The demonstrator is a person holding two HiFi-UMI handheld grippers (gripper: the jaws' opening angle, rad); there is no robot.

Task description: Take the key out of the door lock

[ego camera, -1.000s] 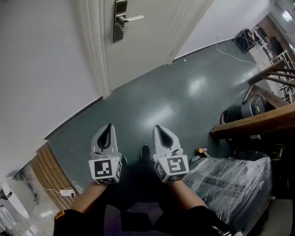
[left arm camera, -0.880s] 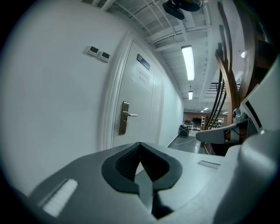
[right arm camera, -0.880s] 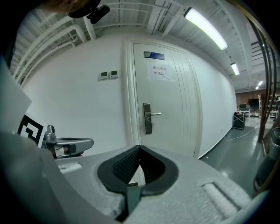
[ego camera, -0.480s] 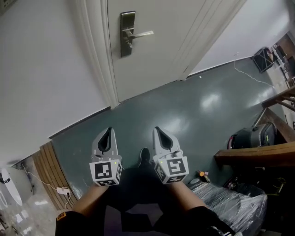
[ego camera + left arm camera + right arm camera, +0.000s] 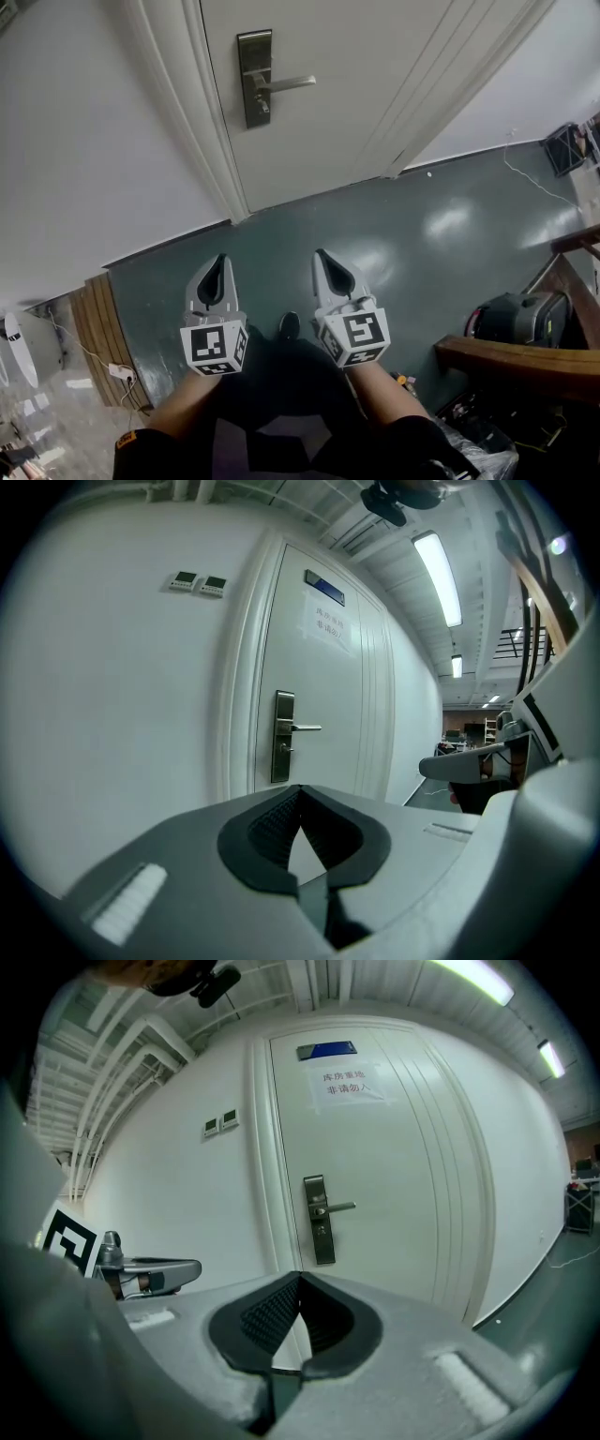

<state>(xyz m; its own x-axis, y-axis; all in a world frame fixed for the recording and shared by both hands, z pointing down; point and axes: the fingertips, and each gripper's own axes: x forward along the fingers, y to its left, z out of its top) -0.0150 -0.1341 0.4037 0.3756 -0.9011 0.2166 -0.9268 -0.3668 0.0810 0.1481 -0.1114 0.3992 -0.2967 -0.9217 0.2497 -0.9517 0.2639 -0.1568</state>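
Note:
The white door (image 5: 356,84) stands ahead with a steel lock plate (image 5: 254,78) and a lever handle (image 5: 286,84). Below the lever a small stub sticks out of the lock plate (image 5: 283,749); it is too small to make out as the key. My left gripper (image 5: 218,261) and right gripper (image 5: 323,255) are held side by side over the grey-green floor, well short of the door, both pointing at it. Both are shut with nothing between the jaws. In the right gripper view the lock plate (image 5: 320,1221) sits just above my right gripper (image 5: 299,1277).
A wooden beam (image 5: 516,356) and a dark machine (image 5: 511,319) stand at the right. Wooden slats (image 5: 94,319) and a white cable adapter (image 5: 117,372) lie at the left wall. My shoe (image 5: 289,325) shows between the grippers. A paper sign (image 5: 342,1082) hangs on the door.
The door and its lock plate have come more squarely and nearer into view. Both grippers stay side by side and shut, carried along towards the door.

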